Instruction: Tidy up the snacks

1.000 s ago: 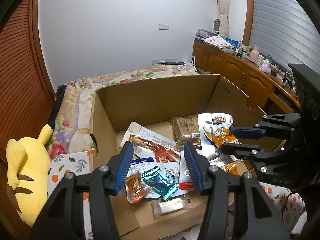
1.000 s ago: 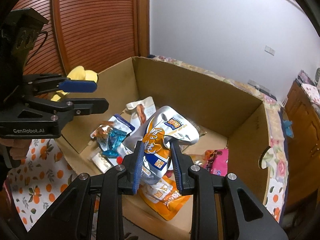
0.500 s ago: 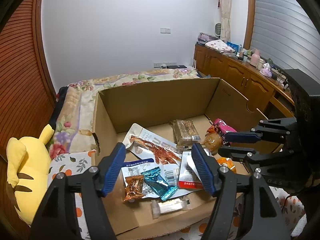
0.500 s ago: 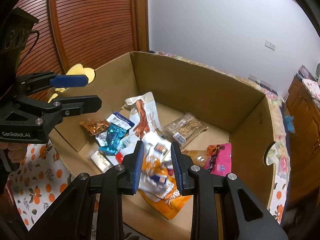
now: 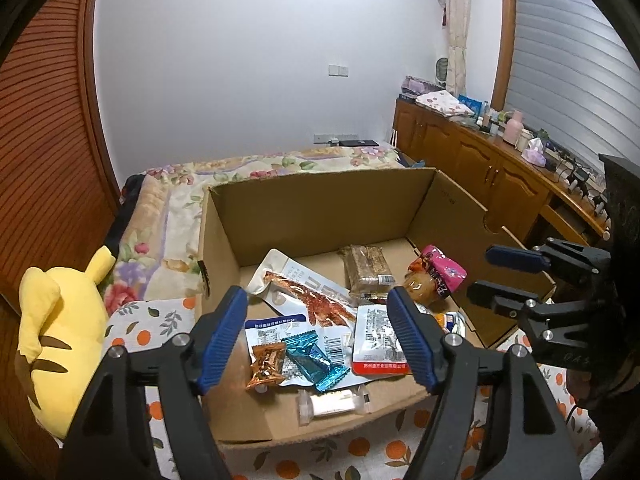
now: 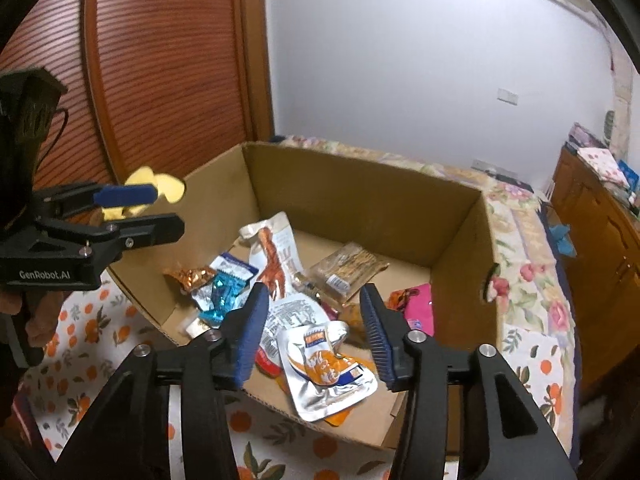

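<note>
An open cardboard box (image 5: 320,208) (image 6: 360,200) holds several snack packets. My left gripper (image 5: 316,308) hovers over its near left part, jaws opening and nothing between the pads. Below it lie a teal candy (image 5: 316,360) and an orange candy (image 5: 266,364). My right gripper (image 6: 313,300) hangs above the box's near right part, jaws opening and free of the silver-and-orange pouch (image 6: 324,364), which lies on the box floor beneath it. A pink packet (image 6: 416,304), a brown bar (image 6: 348,268) and a white pouch with a red strip (image 6: 276,248) lie further in.
The box sits on an orange-print cloth (image 5: 360,452). A yellow plush toy (image 5: 56,332) lies left of the box, beside a floral bed (image 5: 280,160). Wooden cabinets (image 5: 480,160) run along the right wall. A slatted wooden door (image 6: 160,80) stands at the left.
The right gripper has let go of the silver-and-orange pouch, which has dropped onto the box floor, and its jaws have spread. The left gripper's jaws have widened too.
</note>
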`<state>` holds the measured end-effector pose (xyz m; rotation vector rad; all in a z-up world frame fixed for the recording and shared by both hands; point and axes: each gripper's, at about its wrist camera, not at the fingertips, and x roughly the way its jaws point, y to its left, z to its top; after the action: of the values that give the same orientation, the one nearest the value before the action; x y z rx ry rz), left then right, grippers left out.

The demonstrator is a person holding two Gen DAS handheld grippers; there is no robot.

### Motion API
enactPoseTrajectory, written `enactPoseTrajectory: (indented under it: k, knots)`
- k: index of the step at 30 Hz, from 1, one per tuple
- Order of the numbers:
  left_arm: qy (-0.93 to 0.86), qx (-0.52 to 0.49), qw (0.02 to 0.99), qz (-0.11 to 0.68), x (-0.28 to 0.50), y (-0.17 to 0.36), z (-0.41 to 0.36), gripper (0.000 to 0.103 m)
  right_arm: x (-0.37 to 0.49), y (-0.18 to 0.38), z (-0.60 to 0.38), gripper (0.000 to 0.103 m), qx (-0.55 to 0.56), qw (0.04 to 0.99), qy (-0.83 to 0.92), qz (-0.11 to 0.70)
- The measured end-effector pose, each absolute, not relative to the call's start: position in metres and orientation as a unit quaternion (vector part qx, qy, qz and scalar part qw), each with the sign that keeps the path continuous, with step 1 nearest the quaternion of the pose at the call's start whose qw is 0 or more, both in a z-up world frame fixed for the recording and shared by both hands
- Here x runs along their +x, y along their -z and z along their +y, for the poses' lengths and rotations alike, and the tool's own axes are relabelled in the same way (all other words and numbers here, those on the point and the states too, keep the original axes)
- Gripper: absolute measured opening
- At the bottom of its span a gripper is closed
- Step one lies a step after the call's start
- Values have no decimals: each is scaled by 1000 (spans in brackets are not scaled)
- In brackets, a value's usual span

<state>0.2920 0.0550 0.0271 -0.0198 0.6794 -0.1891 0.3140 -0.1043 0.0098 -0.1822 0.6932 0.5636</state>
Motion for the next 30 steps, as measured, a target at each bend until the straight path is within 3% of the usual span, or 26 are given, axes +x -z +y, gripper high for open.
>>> enactPoseTrajectory:
  k: [3, 11, 30]
  knots:
    - [88, -7, 942, 325, 285, -32, 54, 94, 308, -17, -110, 60, -77, 906, -263, 323]
    - [68, -3, 950, 305, 268, -43, 52, 102, 294, -33, -120, 86, -64, 922, -240, 298]
    - [45, -4, 962, 270, 209, -64, 39, 103, 245, -58, -134, 94, -53, 944, -200, 259]
